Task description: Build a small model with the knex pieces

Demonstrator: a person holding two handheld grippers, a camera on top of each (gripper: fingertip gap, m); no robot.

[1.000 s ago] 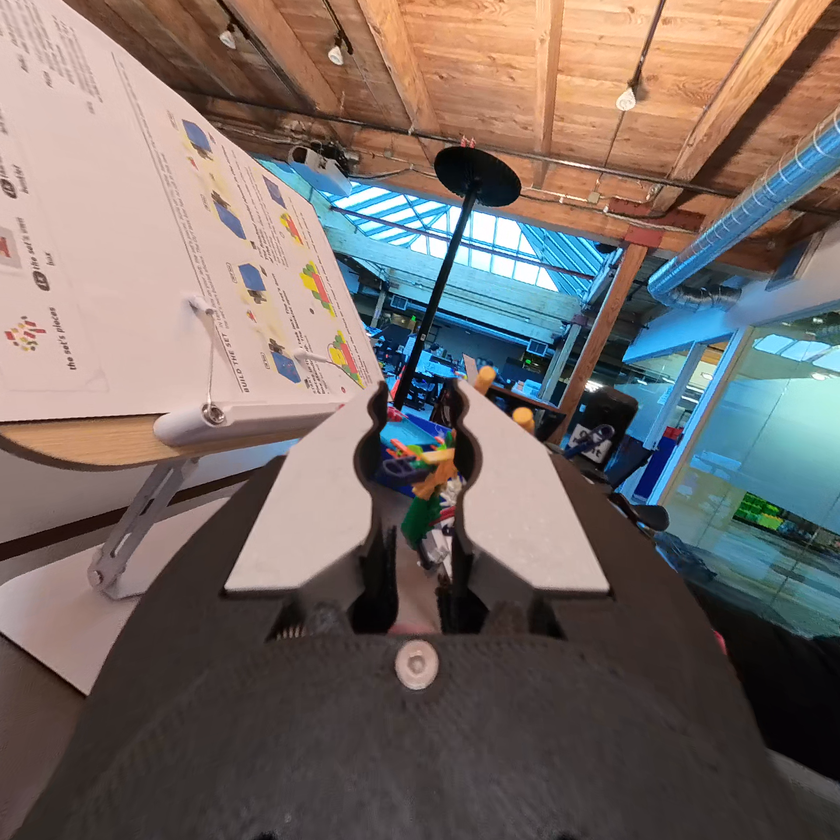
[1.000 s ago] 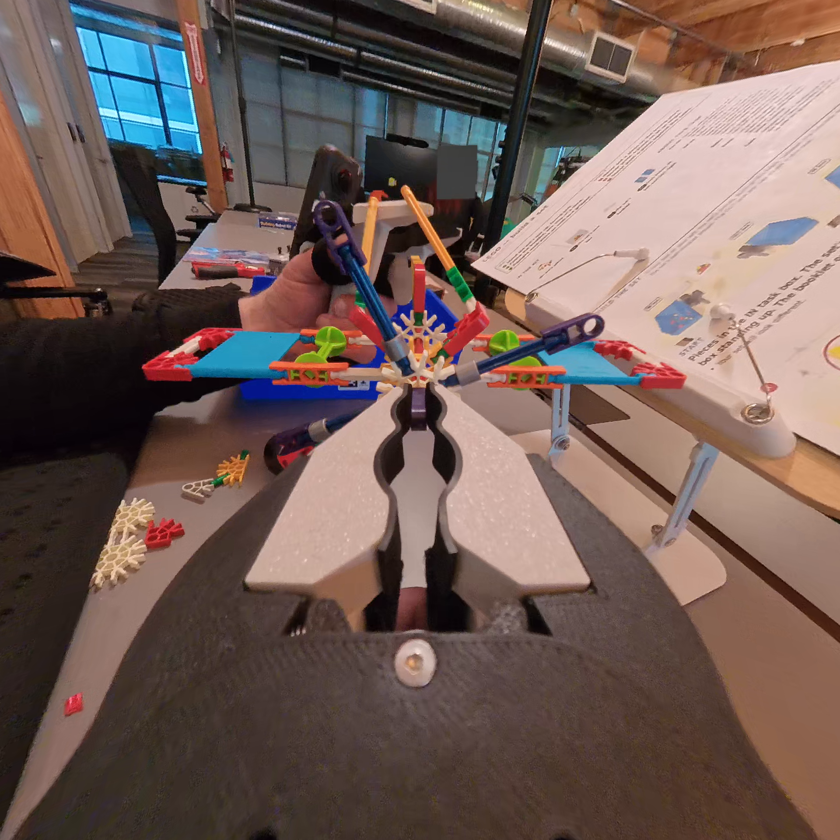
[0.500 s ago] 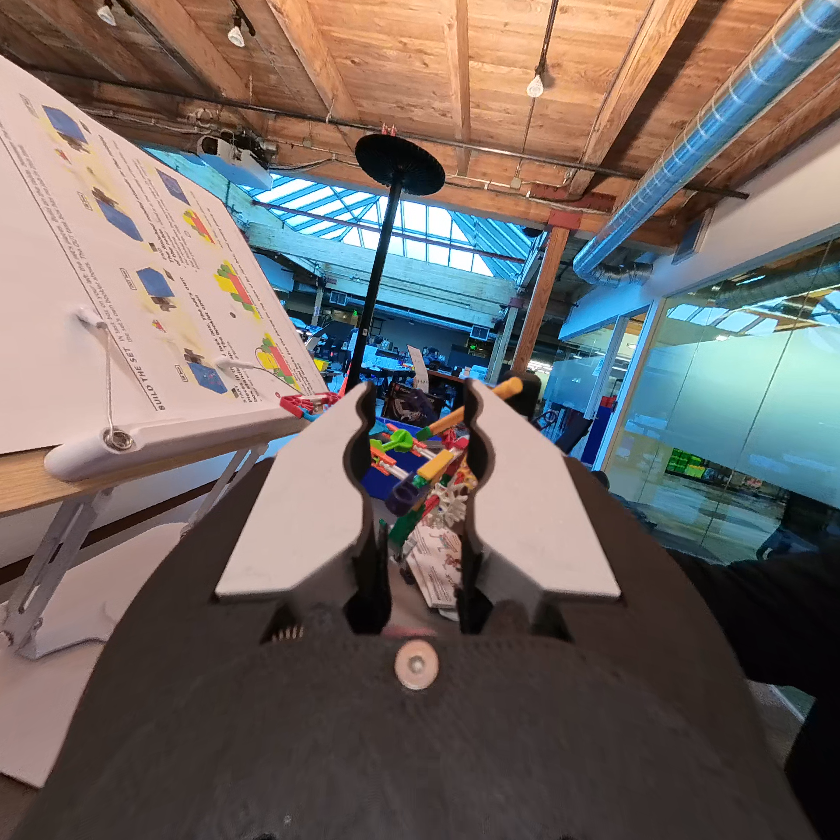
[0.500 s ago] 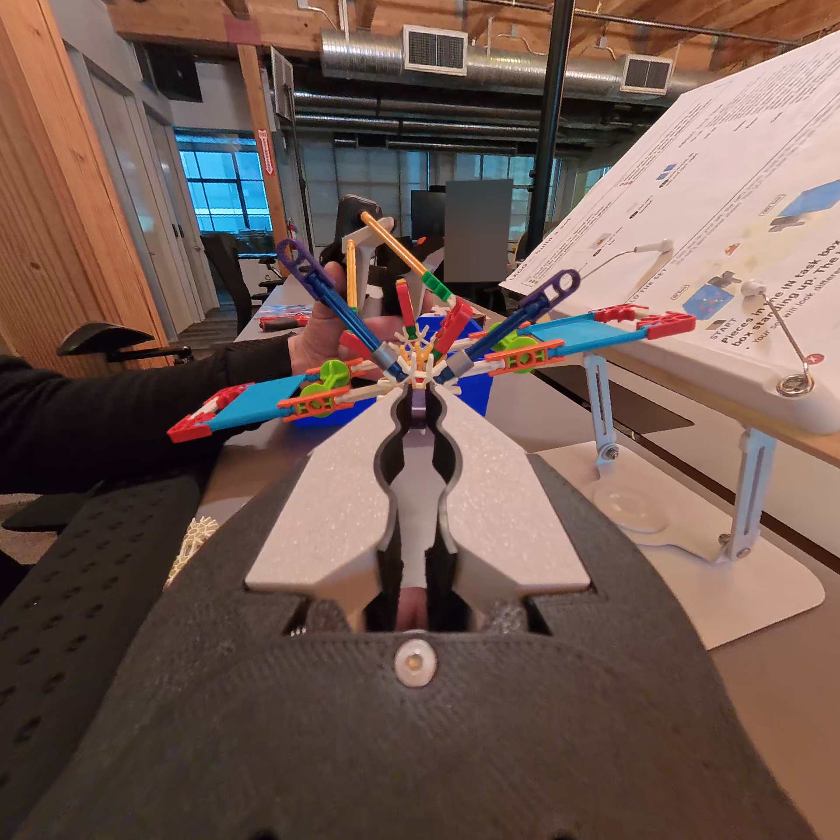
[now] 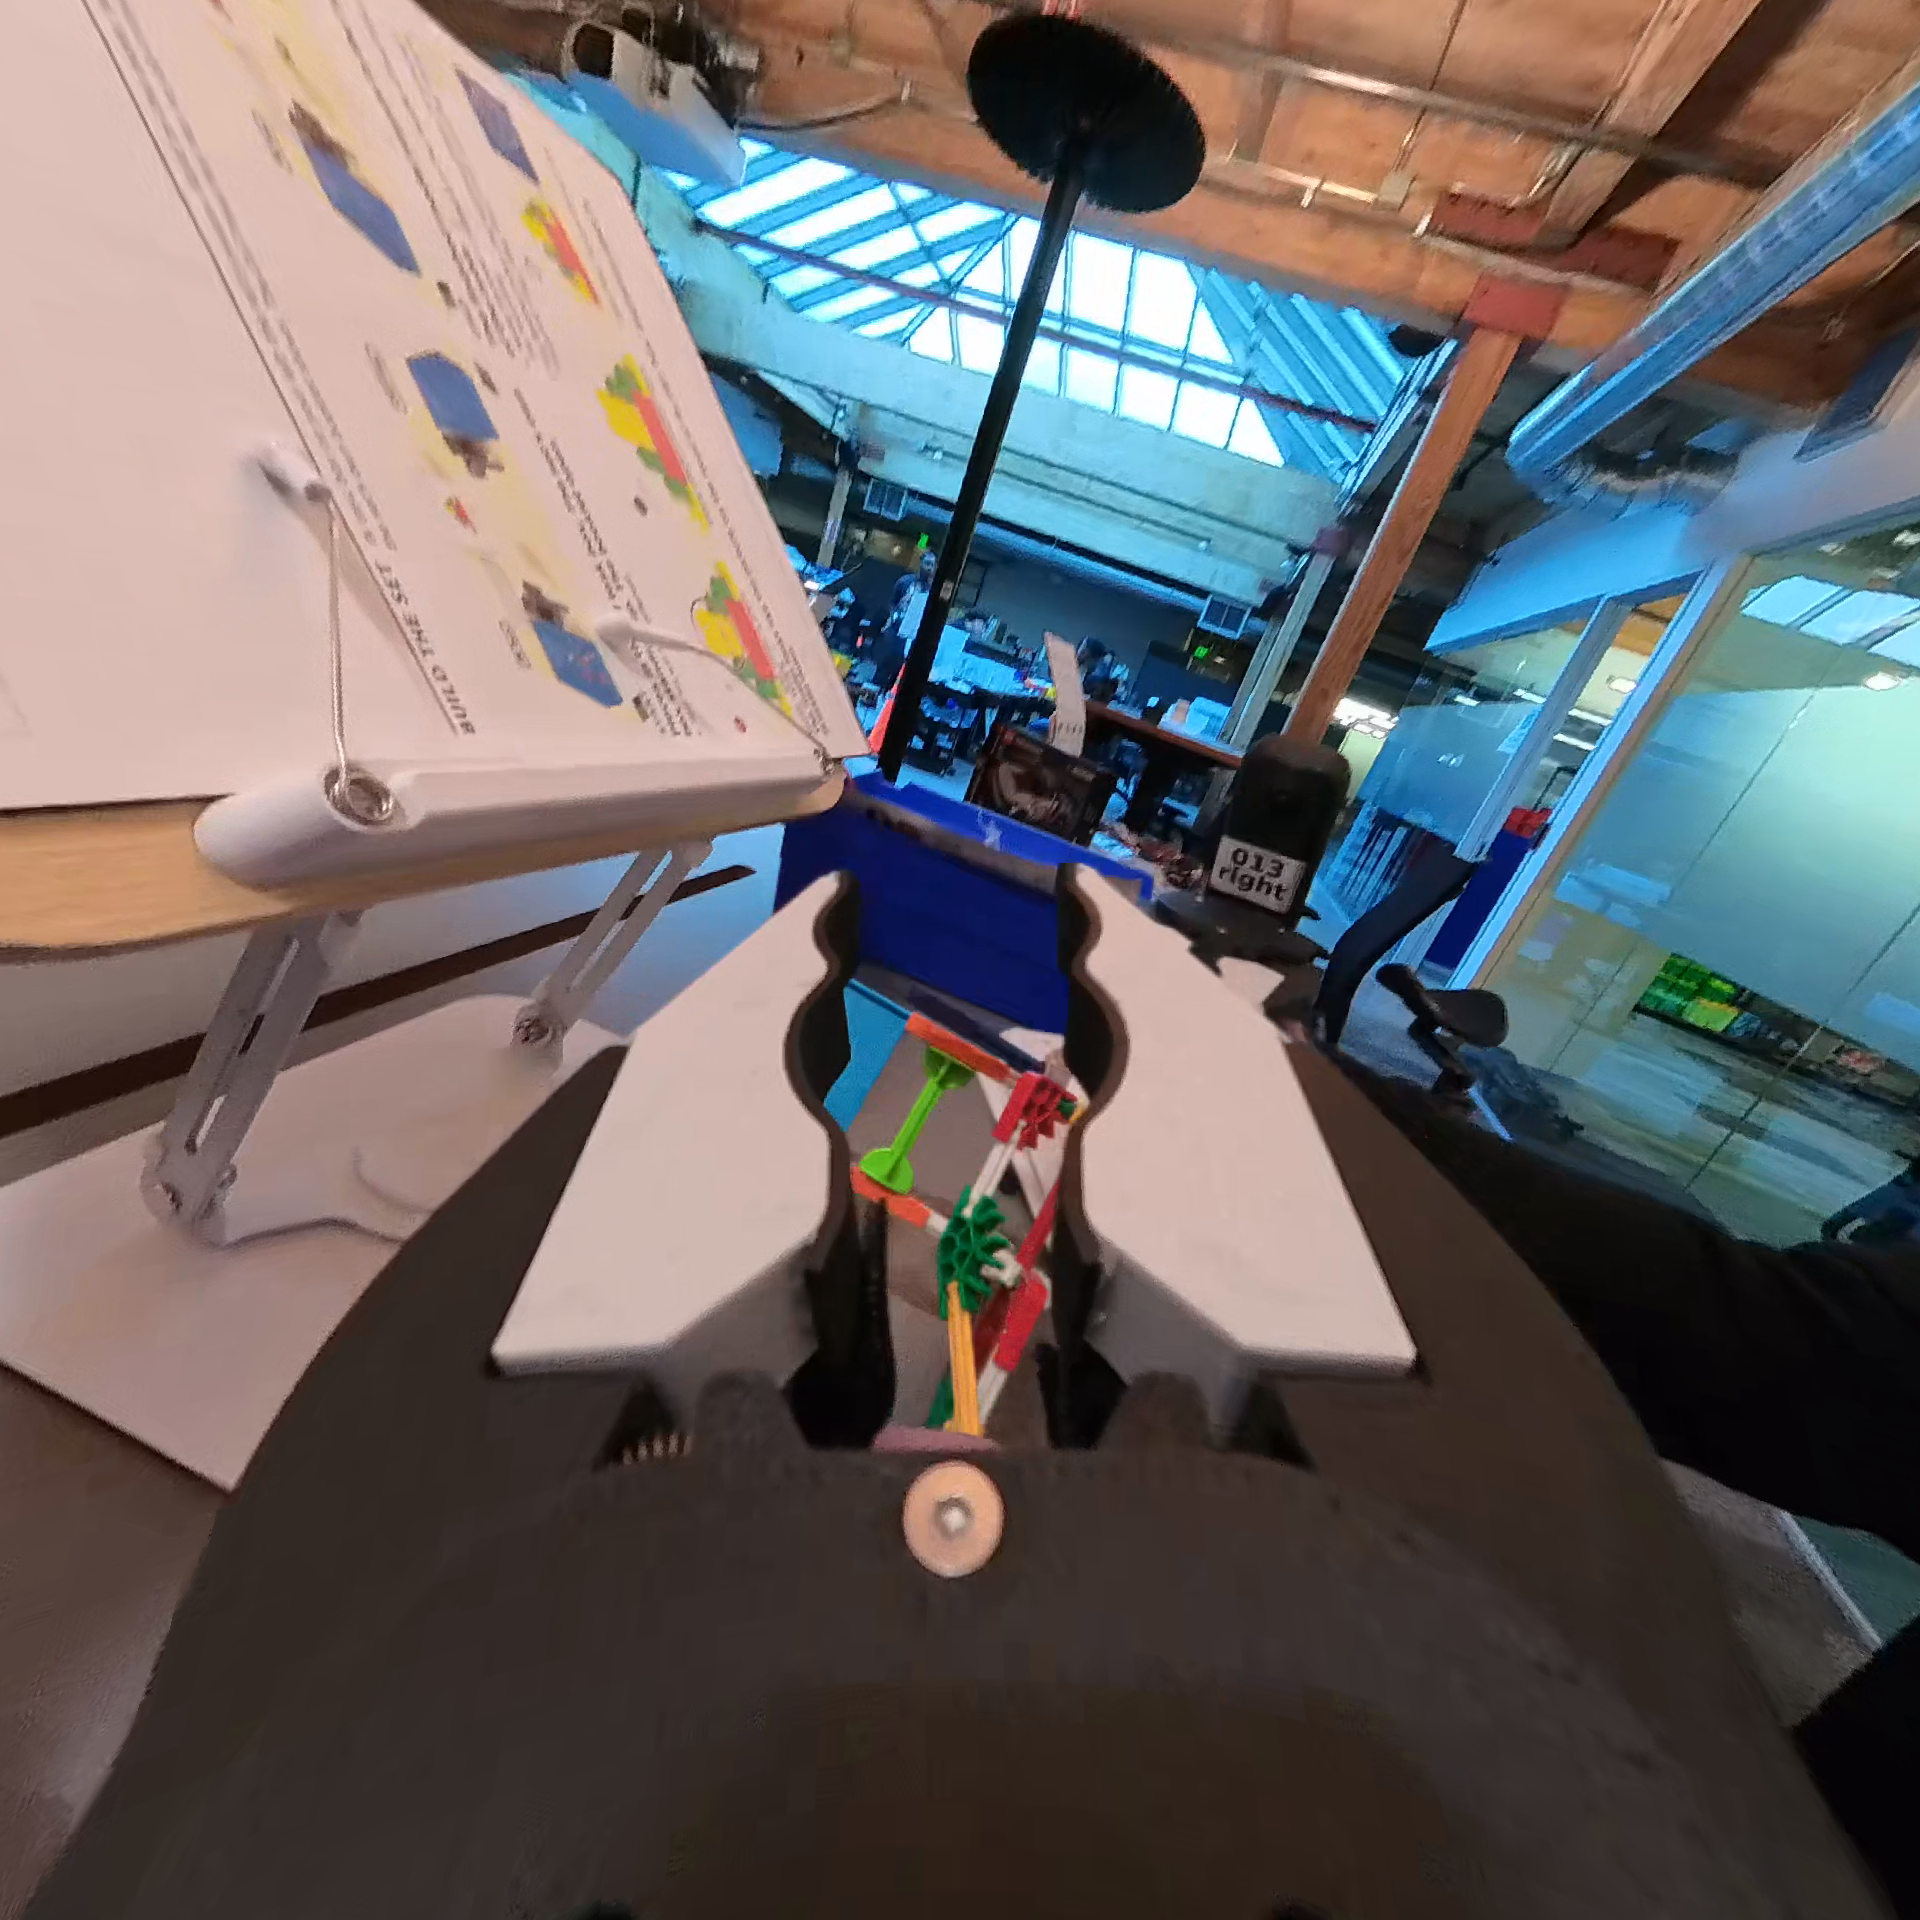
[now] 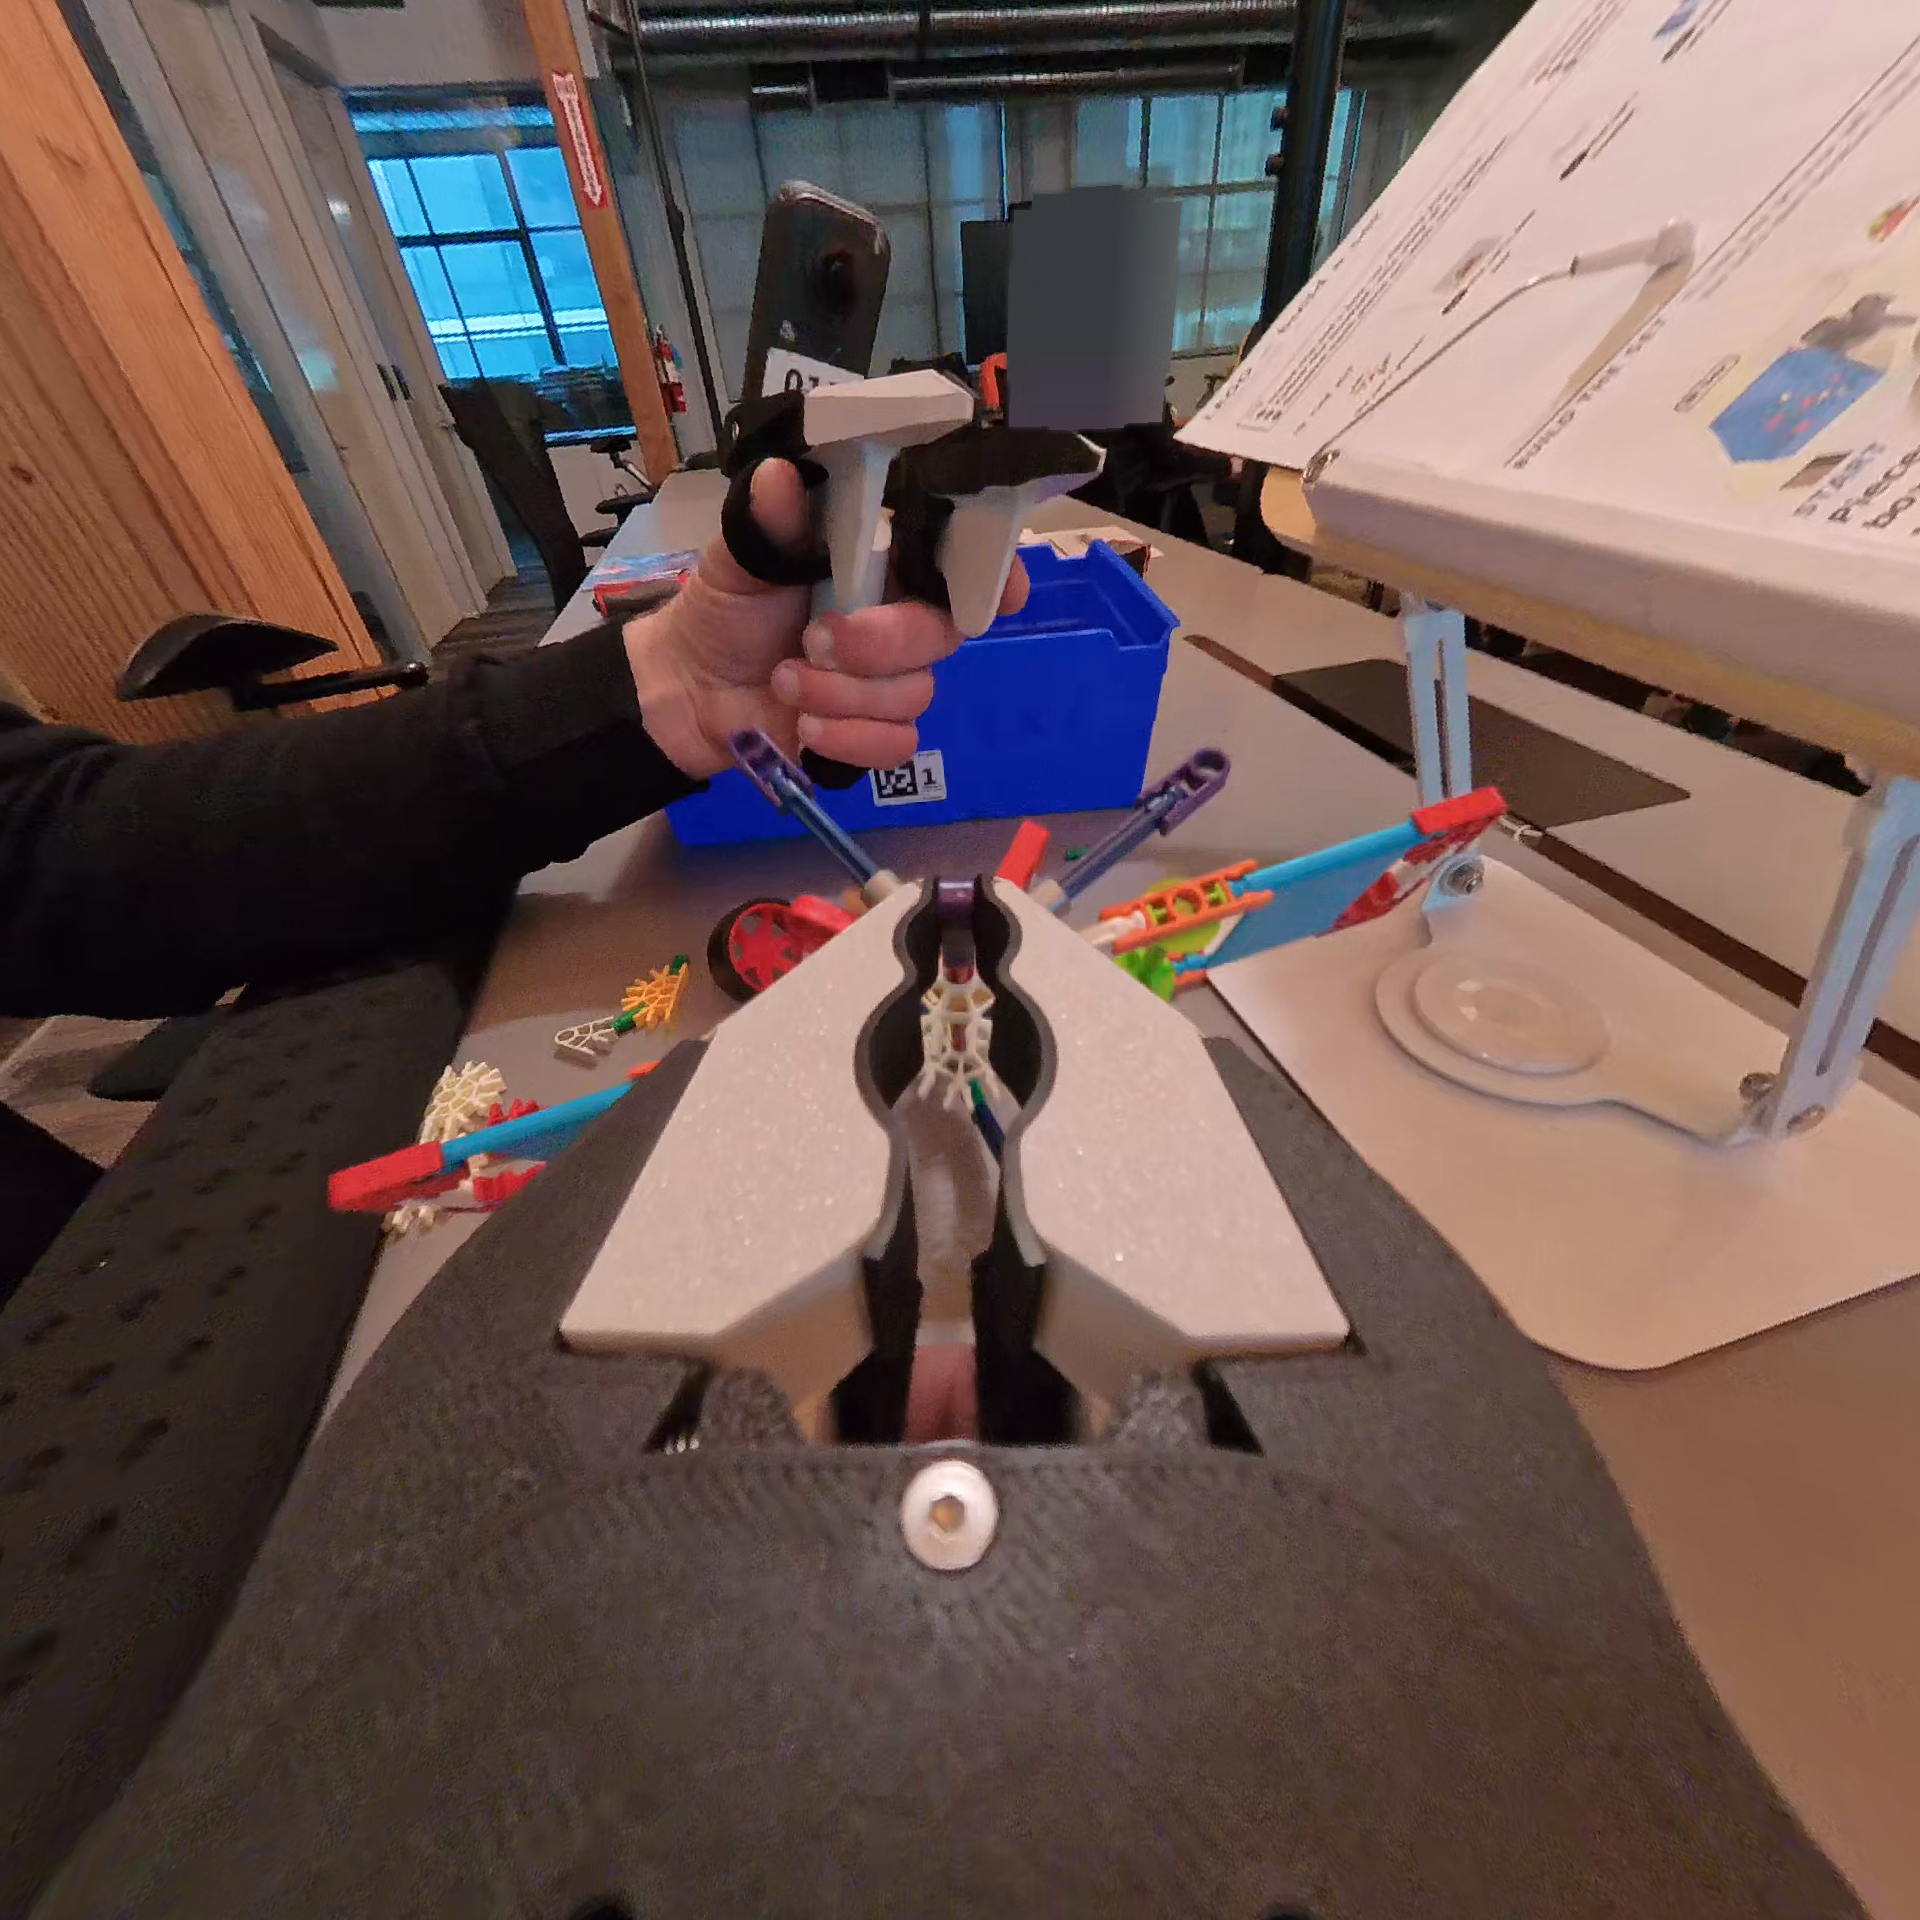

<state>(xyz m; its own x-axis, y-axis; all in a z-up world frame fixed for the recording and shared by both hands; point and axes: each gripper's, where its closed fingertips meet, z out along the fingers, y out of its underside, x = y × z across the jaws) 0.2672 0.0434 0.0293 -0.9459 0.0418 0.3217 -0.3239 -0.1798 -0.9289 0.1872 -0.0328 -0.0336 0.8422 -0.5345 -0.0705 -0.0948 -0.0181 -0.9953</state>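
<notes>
My right gripper is shut on a purple piece at the hub of a rod-and-connector toy model. The model has blue panel wings with red ends and sits low over the table, tilted. My left gripper is open and empty. The model's green connector and orange and red parts show below it, between the fingers. In the right wrist view a hand holds the left gripper above and behind the model, apart from it.
A blue bin stands behind the model and also shows in the left wrist view. A white book stand holds an instruction sheet beside it. A red-hubbed wheel and loose connectors lie on the table. Across from one pair of fingers to the other is roughly 12 cm.
My right gripper has lowered and tilted the model toward the table. My left gripper has risen clear of the model's rods and its jaws stand wider.
</notes>
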